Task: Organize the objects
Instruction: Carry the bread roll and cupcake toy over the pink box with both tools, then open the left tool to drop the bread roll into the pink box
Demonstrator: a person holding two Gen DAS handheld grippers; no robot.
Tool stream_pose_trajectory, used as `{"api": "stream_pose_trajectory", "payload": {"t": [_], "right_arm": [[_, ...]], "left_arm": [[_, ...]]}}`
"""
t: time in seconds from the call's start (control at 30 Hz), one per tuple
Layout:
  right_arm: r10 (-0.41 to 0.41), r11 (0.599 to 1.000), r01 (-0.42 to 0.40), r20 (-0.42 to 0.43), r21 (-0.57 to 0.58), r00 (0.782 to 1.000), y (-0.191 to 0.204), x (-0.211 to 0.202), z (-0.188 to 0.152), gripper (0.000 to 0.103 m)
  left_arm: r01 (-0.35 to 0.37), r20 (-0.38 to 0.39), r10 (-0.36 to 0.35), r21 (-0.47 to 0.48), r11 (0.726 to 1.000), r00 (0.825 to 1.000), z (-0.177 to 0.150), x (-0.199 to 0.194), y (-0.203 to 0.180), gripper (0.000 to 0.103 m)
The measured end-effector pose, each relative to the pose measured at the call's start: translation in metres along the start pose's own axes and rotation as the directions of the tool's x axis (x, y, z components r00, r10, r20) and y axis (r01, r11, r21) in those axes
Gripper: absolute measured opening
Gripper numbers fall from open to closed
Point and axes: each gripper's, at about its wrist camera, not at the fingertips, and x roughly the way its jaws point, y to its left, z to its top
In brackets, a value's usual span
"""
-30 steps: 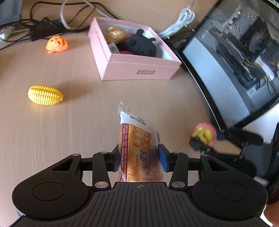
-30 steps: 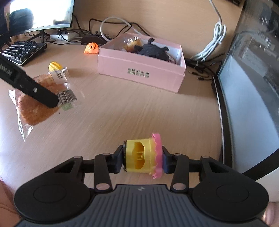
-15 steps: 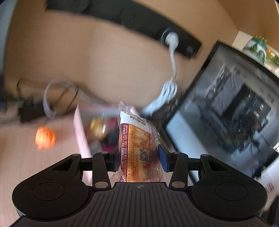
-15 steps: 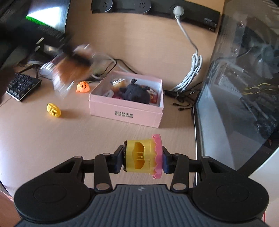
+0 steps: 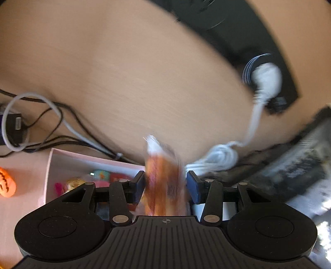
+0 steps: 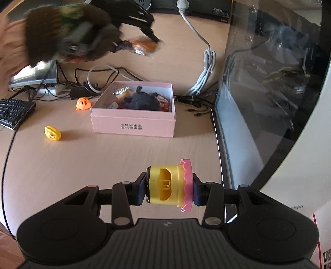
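My left gripper (image 5: 165, 184) is shut on a wrapped bread packet (image 5: 164, 178), blurred by motion, held above the pink box (image 5: 62, 157). In the right wrist view that gripper and its packet (image 6: 144, 46) hang high over the pink box (image 6: 133, 126), which holds a black plush toy (image 6: 142, 101) and other small items. My right gripper (image 6: 168, 187) is shut on a yellow toy cake with a pink frill (image 6: 168, 186), above the desk in front of the box. A yellow corn toy (image 6: 53, 133) and an orange toy (image 6: 83, 103) lie on the desk left of the box.
A large dark monitor (image 6: 269, 87) stands along the right. A keyboard (image 6: 12, 112) and a second screen sit at the left. Cables (image 6: 203, 76) and a power strip (image 6: 206, 8) run along the back wall.
My left gripper has swung up and across with the bread packet, from low over the desk to above the pink box. The right gripper has lifted a little with the toy cake.
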Motion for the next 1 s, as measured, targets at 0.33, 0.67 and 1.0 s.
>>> {"api": "stream_pose_trajectory", "payload": {"t": [0.33, 0.67, 1.0], "right_arm": [[0.001, 0.997, 0.0, -0.015, 0.071, 1.0, -0.015, 0.007, -0.007, 0.042], [0.122, 0.988, -0.123, 0.022, 0.089, 0.992, -0.017, 0.03, 0.037, 0.042], [0.188, 0.98, -0.195, 0.158, 0.027, 0.969, -0.011, 0.069, 0.129, 0.042]], "left_arm": [[0.14, 0.035, -0.141, 0.022, 0.99, 0.989, -0.02, -0.028, 0.024, 0.048], [0.168, 0.186, -0.192, 0.135, 0.976, 0.964, -0.104, -0.153, 0.089, 0.048], [0.244, 0.366, -0.265, 0.105, 0.964, 0.892, -0.12, -0.243, 0.121, 0.048]]}}
